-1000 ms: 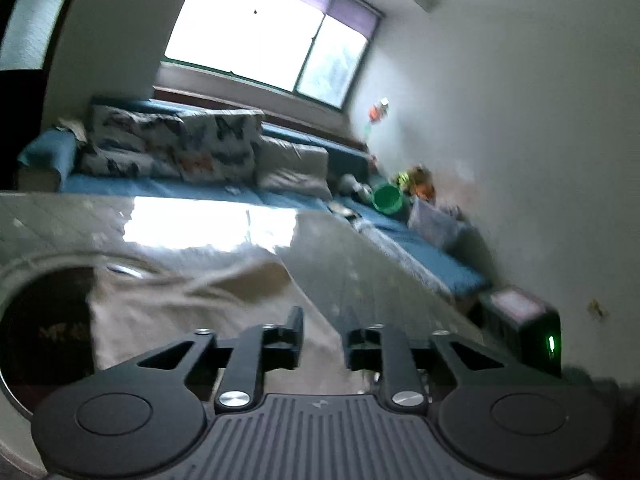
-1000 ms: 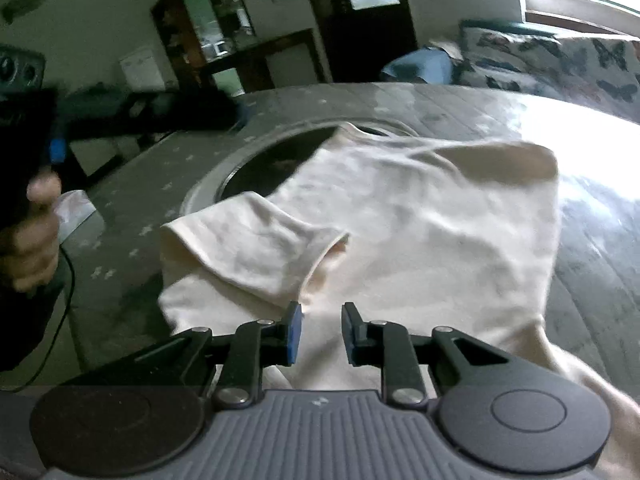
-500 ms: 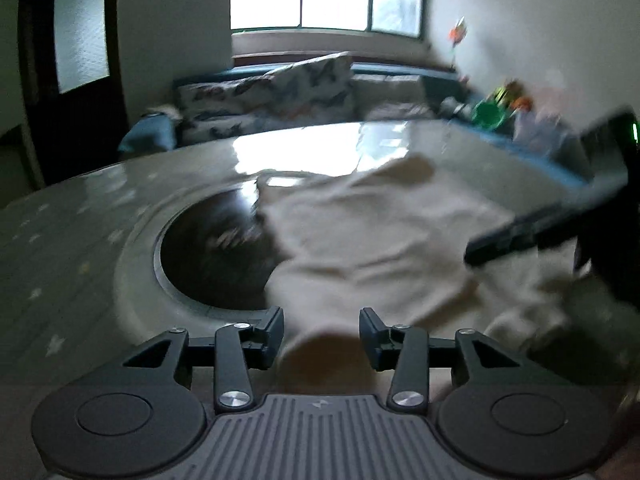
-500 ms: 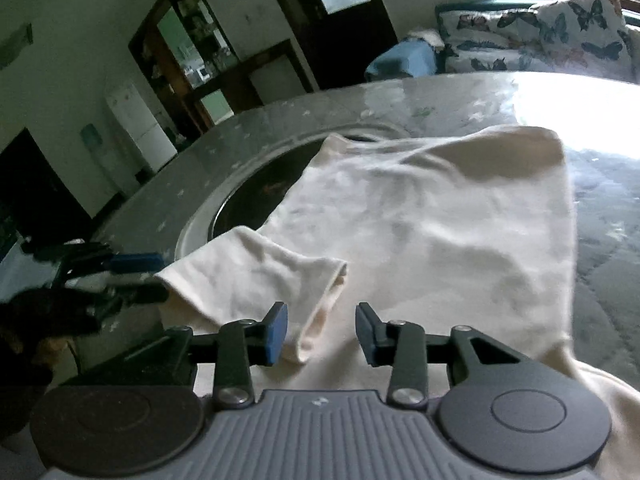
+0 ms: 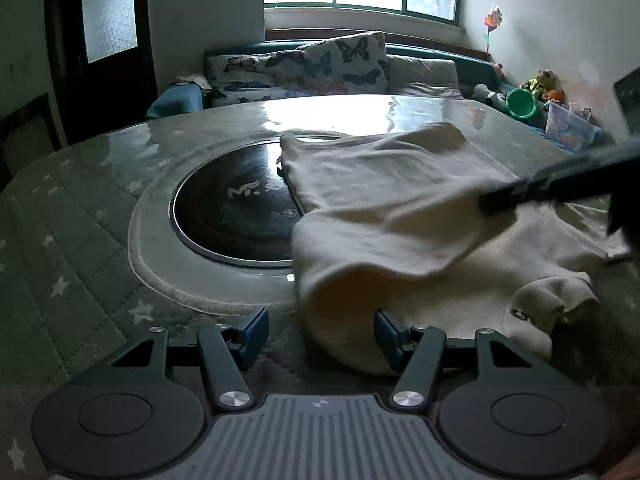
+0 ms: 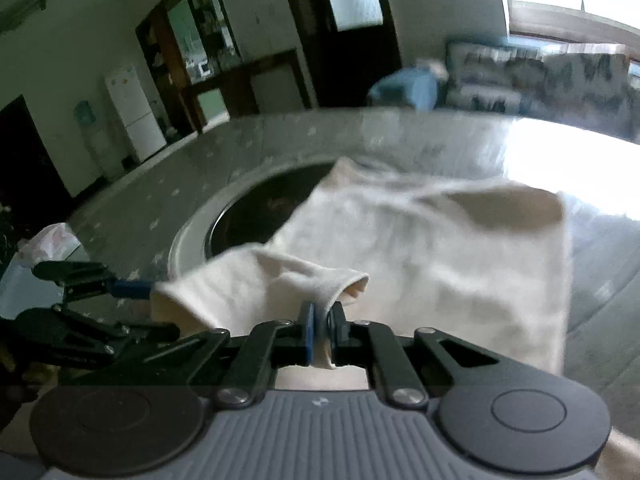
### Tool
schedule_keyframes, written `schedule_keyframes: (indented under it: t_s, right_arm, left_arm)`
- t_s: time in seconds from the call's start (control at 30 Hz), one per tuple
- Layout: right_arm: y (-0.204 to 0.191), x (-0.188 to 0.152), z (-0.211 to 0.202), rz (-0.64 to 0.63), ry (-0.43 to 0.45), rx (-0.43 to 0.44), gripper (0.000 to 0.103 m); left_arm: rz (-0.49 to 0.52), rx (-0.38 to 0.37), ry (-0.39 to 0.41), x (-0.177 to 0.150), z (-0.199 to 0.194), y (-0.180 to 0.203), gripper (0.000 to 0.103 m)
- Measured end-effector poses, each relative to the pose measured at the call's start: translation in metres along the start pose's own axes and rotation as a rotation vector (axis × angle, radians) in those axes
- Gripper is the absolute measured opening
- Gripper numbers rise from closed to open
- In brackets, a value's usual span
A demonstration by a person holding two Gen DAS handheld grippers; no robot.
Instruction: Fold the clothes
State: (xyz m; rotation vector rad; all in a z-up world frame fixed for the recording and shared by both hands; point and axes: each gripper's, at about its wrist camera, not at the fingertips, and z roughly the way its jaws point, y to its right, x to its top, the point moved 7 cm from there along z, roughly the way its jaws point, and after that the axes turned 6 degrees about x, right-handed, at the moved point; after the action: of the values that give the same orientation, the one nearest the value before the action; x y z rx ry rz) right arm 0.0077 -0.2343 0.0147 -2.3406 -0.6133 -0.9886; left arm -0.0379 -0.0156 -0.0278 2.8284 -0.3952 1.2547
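A cream long-sleeved top [image 5: 392,200] lies spread on the round table, partly over the black inset disc [image 5: 236,208]. My left gripper [image 5: 320,336] is open at the garment's near folded edge, cloth bulging between its fingers. My right gripper [image 6: 322,332] is shut on the sleeve [image 6: 280,284] near its cuff and holds it lifted over the body of the top [image 6: 460,248]. From the left wrist view the right gripper [image 5: 560,184] shows as a blurred dark bar at the right. The left gripper [image 6: 132,288] shows at the left in the right wrist view.
The quilted star-pattern table cover [image 5: 60,248] surrounds the disc. A sofa with butterfly cushions [image 5: 340,64] stands under the window behind the table. Toys and a green bucket [image 5: 520,104] sit at the far right. A white fridge [image 6: 136,116] and doorway are behind.
My right gripper went from open around the sleeve cuff to shut on it and raised it. My left gripper swung round to face the top and opened wider at its near edge.
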Motion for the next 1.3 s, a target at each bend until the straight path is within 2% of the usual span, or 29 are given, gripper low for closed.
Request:
schedule_keyframes:
  t_s: [0.07,0.1,0.17,0.2,0.3,0.47,0.57,0.63,0.73,0.87,0.97,1.03,1.2,1.3]
  right_arm:
    - [-0.002,0.005,-0.009,-0.031,0.016,-0.027,0.006]
    - [0.0,0.007,-0.014,-0.038,0.023,-0.035,0.006]
    - [0.003,0.008,-0.024,-0.047,0.031,-0.053,0.006]
    - [0.004,0.007,-0.028,-0.048,0.033,-0.064,0.006]
    - [0.008,0.003,-0.035,-0.032,0.033,-0.072,0.006]
    - [0.01,-0.006,-0.044,-0.008,0.029,-0.072,0.006]
    - [0.013,-0.021,-0.037,0.024,-0.033,-0.063,0.007]
    - [0.014,-0.03,-0.033,0.023,-0.068,-0.07,0.011]
    - [0.016,-0.038,-0.032,0.025,-0.1,-0.08,0.016]
    - [0.019,-0.032,-0.04,0.032,-0.065,-0.085,0.017]
    - [0.023,-0.026,-0.042,0.047,-0.042,-0.087,0.025]
    - [0.027,-0.029,-0.034,0.066,-0.053,-0.088,0.025]
    - [0.029,-0.035,-0.026,0.073,-0.056,-0.096,0.025]
    - [0.027,-0.033,-0.025,0.063,-0.045,-0.096,0.025]
  left_arm:
    - [0.014,0.006,0.002,0.0,0.001,0.002,0.048]
    - [0.021,0.008,0.002,0.0,0.002,0.003,0.038]
    - [0.032,0.016,0.007,0.0,0.002,0.004,0.03]
    - [0.044,0.024,0.013,0.0,0.002,0.005,0.022]
    - [0.085,0.048,0.034,0.0,-0.001,0.01,0.019]
    - [0.149,0.049,0.047,-0.003,-0.006,0.014,0.02]
    - [0.145,0.025,0.018,-0.006,-0.004,0.01,0.022]
    - [0.139,0.007,0.007,-0.007,-0.004,0.008,0.029]
    - [0.148,-0.026,0.004,-0.005,-0.009,0.004,0.03]
    - [0.118,-0.099,0.018,0.006,-0.02,-0.005,0.03]
    - [0.068,-0.146,0.039,0.019,-0.025,-0.011,0.032]
    - [0.045,-0.168,0.051,0.026,-0.027,-0.012,0.041]
    - [0.047,-0.157,0.066,0.039,-0.023,-0.012,0.039]
    - [0.038,-0.184,0.058,0.045,-0.01,-0.002,0.028]
